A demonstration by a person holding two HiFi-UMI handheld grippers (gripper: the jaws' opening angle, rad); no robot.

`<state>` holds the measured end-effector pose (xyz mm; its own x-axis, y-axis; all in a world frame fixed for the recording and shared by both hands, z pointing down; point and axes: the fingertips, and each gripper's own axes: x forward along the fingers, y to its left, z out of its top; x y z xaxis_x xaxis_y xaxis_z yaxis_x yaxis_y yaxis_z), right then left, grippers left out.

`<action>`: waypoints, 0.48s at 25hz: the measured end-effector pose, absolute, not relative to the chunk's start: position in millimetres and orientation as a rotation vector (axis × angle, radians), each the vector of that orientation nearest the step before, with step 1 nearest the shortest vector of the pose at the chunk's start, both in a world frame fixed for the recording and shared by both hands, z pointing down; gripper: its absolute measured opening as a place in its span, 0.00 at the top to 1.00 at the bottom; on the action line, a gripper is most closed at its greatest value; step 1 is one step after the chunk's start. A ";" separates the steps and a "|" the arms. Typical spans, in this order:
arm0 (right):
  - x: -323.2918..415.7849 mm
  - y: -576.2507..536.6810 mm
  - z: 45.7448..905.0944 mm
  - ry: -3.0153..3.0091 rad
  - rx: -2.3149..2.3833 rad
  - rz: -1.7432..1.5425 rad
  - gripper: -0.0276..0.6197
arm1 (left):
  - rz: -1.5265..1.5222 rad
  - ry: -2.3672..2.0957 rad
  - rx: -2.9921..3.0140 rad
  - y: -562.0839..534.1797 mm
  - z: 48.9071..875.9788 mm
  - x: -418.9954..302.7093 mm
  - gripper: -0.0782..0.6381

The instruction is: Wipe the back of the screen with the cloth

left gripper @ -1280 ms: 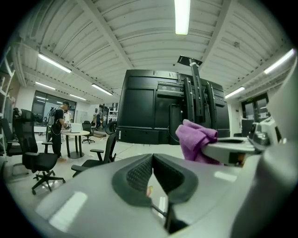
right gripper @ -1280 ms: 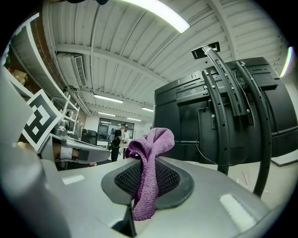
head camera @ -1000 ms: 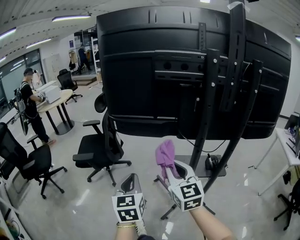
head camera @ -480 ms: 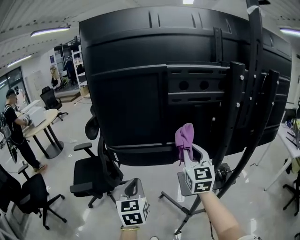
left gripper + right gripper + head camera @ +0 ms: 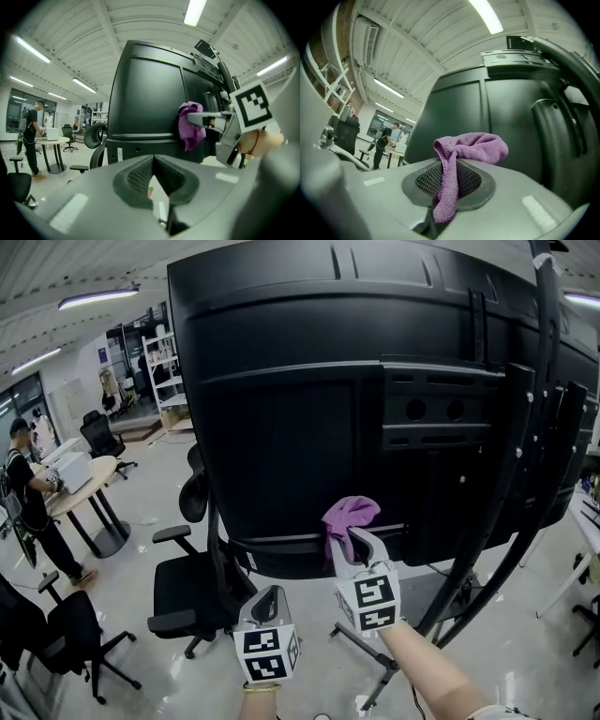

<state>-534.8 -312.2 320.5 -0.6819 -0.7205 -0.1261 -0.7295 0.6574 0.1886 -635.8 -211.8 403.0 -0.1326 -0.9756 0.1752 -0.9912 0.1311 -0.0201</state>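
The big black back of the screen (image 5: 309, 399) on a wheeled stand fills the head view. My right gripper (image 5: 349, 538) is shut on a purple cloth (image 5: 348, 517), held up against the screen's lower back edge; whether the cloth touches the panel I cannot tell. The same cloth (image 5: 461, 159) drapes over the shut jaws in the right gripper view, with the screen (image 5: 487, 112) close behind. My left gripper (image 5: 269, 601) hangs lower and to the left, shut with nothing in it. In the left gripper view the cloth (image 5: 190, 124) and the screen (image 5: 150, 98) lie ahead.
Black stand posts (image 5: 511, 493) run up the screen's right side, their legs (image 5: 366, 652) spreading on the floor. A black office chair (image 5: 192, 592) stands under the screen's left edge. A person (image 5: 28, 488) stands by a round table (image 5: 89, 479) at far left.
My right gripper with the cloth has shifted left and slightly lower along the screen's bottom edge. The screen looms closer in view. The left gripper has hardly moved.
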 end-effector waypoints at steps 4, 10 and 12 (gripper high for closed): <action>-592.3 -286.5 321.9 2.923 -1.057 0.442 0.87 | 0.198 -2.296 1.954 -210.9 403.5 -654.9 0.88; -650.6 -259.4 319.6 3.006 -0.867 0.564 0.87 | 0.183 -2.331 1.924 -205.8 400.9 -676.1 0.88; -662.3 -249.0 323.1 3.045 -0.806 0.611 0.87 | 0.187 -2.336 1.920 -203.9 402.1 -679.8 0.88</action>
